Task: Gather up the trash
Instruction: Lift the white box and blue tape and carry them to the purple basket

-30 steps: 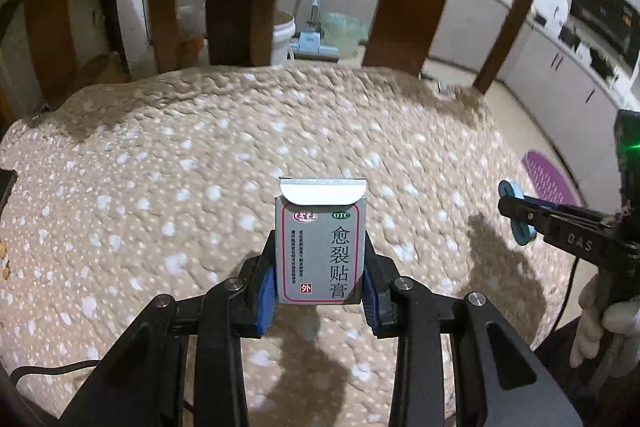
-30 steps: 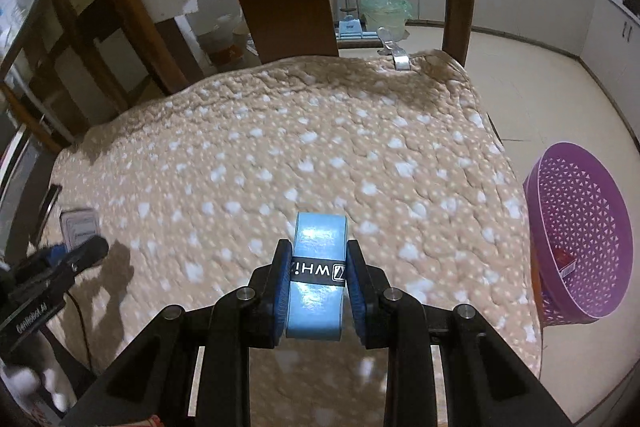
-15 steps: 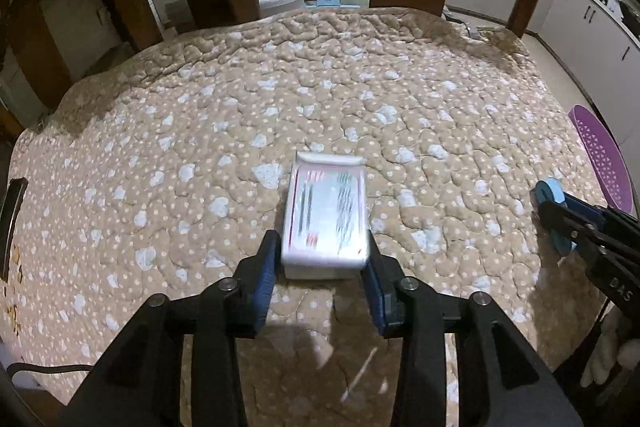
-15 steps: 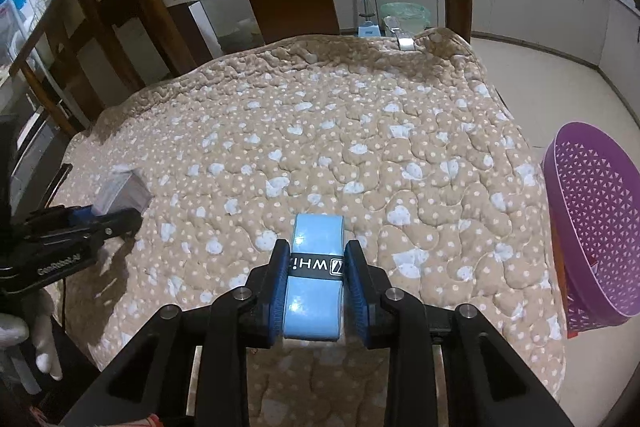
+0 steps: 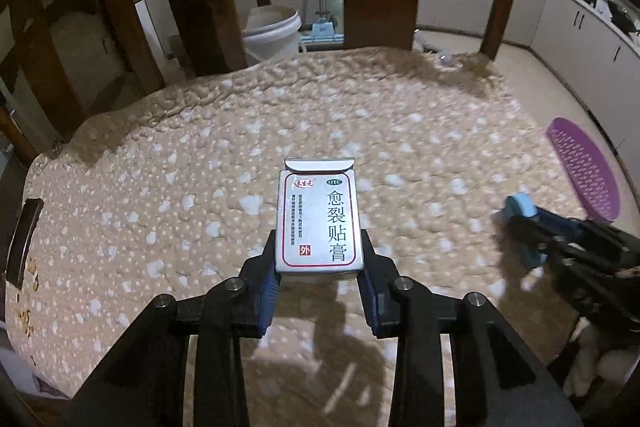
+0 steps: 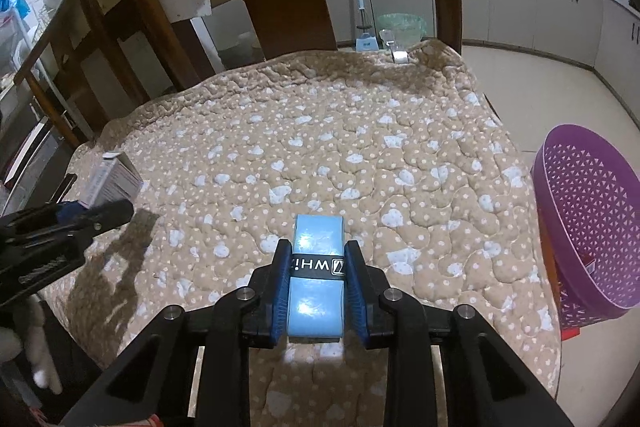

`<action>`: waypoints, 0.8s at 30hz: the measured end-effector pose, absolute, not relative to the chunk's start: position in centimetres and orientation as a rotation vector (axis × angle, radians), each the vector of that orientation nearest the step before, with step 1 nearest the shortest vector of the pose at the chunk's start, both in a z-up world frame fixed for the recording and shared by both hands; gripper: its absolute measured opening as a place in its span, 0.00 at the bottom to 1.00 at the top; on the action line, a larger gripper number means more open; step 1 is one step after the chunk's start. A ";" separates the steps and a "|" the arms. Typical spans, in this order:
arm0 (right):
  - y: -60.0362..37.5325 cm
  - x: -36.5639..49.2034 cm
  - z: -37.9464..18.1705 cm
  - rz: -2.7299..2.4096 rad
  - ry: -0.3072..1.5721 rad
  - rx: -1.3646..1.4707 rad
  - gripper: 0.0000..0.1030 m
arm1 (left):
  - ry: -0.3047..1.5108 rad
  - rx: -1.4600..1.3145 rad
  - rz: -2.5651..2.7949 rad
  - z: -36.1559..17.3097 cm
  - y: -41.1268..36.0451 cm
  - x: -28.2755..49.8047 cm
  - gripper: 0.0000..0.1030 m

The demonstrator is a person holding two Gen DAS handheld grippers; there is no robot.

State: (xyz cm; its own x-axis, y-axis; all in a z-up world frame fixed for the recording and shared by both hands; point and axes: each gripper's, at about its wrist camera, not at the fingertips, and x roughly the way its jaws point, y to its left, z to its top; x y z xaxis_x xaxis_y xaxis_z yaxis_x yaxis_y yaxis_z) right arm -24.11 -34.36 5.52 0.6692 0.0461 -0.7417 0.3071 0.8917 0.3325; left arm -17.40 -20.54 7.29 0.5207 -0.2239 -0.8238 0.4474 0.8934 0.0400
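Tan quilt (image 6: 360,147) — white hearts, dots; purple basket (image 6: 592,227); blue roll (image 6: 318,267)

Each gripper, the left gripper (image 5: 320,291) and the right gripper (image 6: 316,291), consists of two matte black angular fingers with triangular cut-outs. Blue ribbed pads (image 6: 280,291) line the inner faces. Round silver screw heads (image 5: 235,283) mark the pivots. At the lower left of the right wrist view, a white glove (image 6: 36,355) covers the hand.
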 end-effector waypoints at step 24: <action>-33.8 -25.8 7.2 -0.149 0.767 0.438 0.28 | 0.900 0.410 -0.404 8.4 -22.7 -23.3 0.32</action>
State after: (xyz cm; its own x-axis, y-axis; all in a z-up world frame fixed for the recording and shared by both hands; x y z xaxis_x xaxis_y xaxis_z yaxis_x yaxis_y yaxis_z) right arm -25.79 -33.82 7.21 0.7146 0.0269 -0.6990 0.2874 0.8997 0.3285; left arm -23.30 -22.73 8.44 0.5578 -0.1635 -0.8137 0.4986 0.8498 0.1710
